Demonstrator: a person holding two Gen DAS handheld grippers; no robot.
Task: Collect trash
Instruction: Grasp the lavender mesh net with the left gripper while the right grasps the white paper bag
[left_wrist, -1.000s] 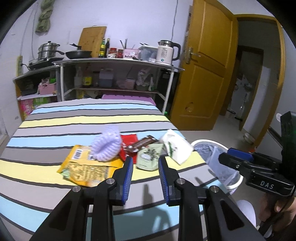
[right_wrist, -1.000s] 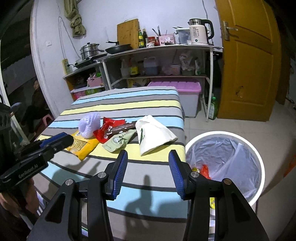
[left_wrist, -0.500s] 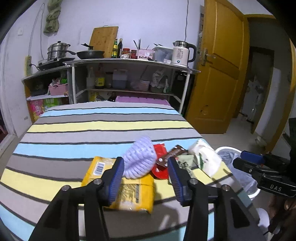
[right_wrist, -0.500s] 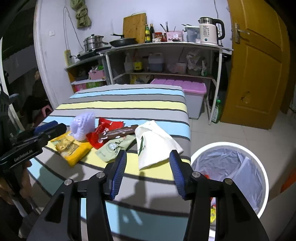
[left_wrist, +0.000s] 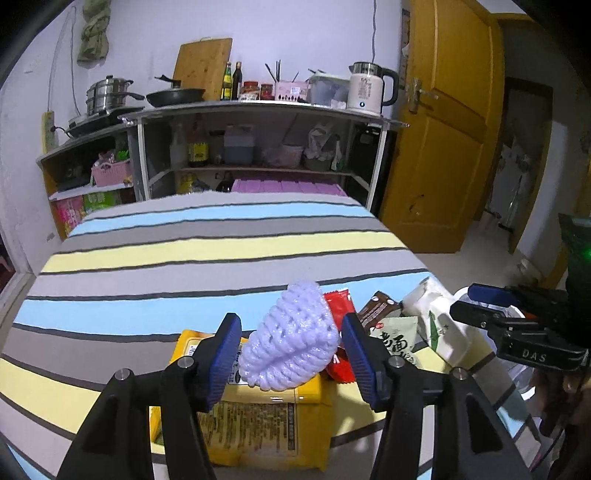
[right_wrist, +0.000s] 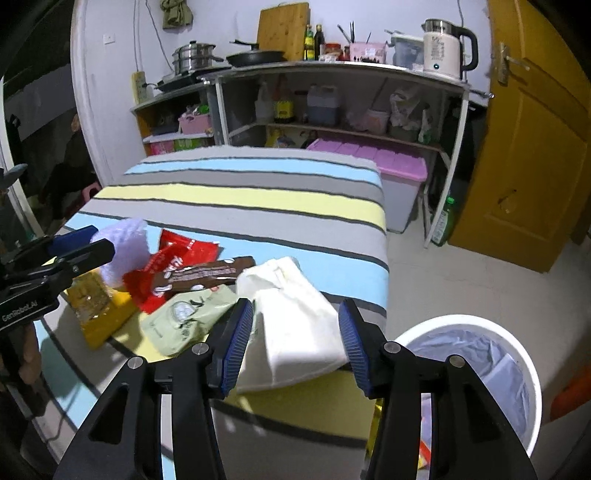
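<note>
Trash lies near the front edge of a striped table (left_wrist: 221, 251). My left gripper (left_wrist: 291, 354) is open, its jaws on either side of a lilac foam net (left_wrist: 291, 347) that rests on a yellow packet (left_wrist: 258, 421). Beside them lie a red wrapper (right_wrist: 177, 266), a brown wrapper (right_wrist: 199, 275) and a green pouch (right_wrist: 184, 317). My right gripper (right_wrist: 295, 343) is open around a white bag (right_wrist: 295, 332) at the table's right edge. A white bin (right_wrist: 476, 365) with a liner stands on the floor to the right.
Kitchen shelves (left_wrist: 258, 110) with pots, bottles and a kettle (left_wrist: 369, 88) stand behind the table. A yellow door (left_wrist: 443, 129) is to the right. A purple storage box (right_wrist: 369, 158) sits under the shelves. Some trash lies in the bin.
Both grippers have moved forward to the trash. The left jaws have opened wider and now flank the foam net. The right jaws now flank the white bag.
</note>
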